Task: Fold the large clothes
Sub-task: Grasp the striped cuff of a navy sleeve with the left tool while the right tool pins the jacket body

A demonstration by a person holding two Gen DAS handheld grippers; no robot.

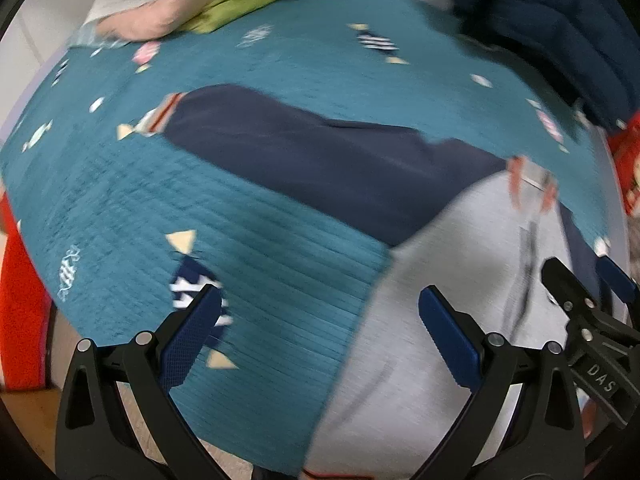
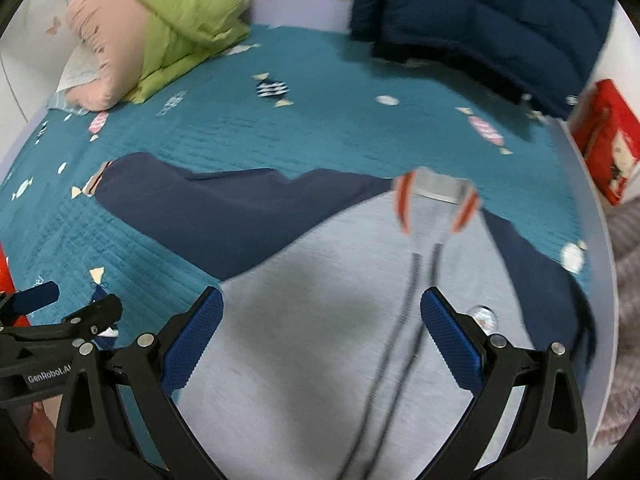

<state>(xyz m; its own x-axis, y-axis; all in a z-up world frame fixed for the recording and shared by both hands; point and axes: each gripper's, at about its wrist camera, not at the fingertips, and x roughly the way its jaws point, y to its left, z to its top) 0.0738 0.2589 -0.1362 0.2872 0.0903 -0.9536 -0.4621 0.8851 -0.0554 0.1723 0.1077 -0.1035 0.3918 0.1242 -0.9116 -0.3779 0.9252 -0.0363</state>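
Observation:
A zip jacket with a grey body (image 2: 304,320) and navy sleeves (image 2: 208,212) lies spread flat on a teal bedspread (image 2: 320,128). Its collar (image 2: 436,188) with orange stripes points to the far side, and the left sleeve's striped cuff (image 1: 160,114) lies out to the left. My left gripper (image 1: 320,320) hovers open over the jacket's left edge (image 1: 376,280), holding nothing. My right gripper (image 2: 320,320) hangs open above the grey front, near the zip (image 2: 404,320). Each view also catches the other gripper at its side: the right one (image 1: 592,300) and the left one (image 2: 60,312).
Green and pink bedding (image 2: 160,28) is piled at the far left of the bed. A dark blue quilted coat (image 2: 480,12) lies at the far right. A red box (image 2: 604,140) stands beyond the bed's right edge. Something red (image 1: 20,300) sits at the left edge.

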